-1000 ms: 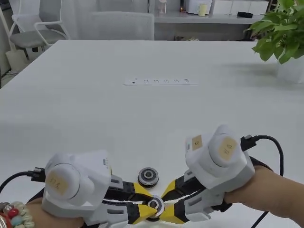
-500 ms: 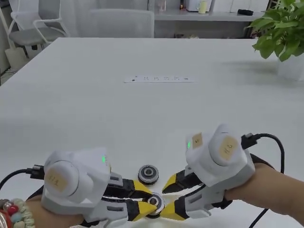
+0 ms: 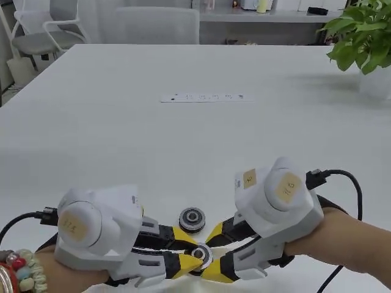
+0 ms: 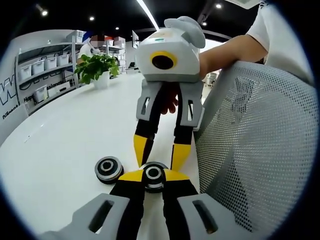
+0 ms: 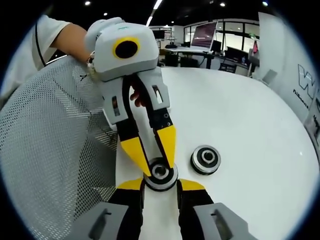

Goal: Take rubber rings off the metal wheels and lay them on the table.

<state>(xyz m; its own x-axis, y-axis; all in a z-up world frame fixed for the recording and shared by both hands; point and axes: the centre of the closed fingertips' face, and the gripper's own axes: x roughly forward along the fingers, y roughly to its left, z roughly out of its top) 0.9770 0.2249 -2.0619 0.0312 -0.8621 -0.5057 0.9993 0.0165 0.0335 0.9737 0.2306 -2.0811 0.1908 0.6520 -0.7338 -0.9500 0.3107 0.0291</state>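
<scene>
Head view: your left gripper (image 3: 186,250) clamps the near silver metal wheel (image 3: 199,254); right gripper (image 3: 212,252) brackets it, pinch unclear | Left gripper view: second ringed wheel (image 4: 109,169) at 9 o'clock on white table (image 4: 55,145) | Right gripper view: black rubber ring (image 5: 160,188) seated on each; none removed.

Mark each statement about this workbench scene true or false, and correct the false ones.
1. Two wheels lie on the table. True: the near wheel and the far wheel.
2. The left gripper and the right gripper both grip the near wheel. True.
3. The far wheel is stacked on the near wheel. False: it lies apart from it, flat on the table.
4. The plant stands at the table's near left. False: it is at the far right in the head view.
5. A loose rubber ring lies beside the wheels. False: both wheels wear their black rings.
</scene>
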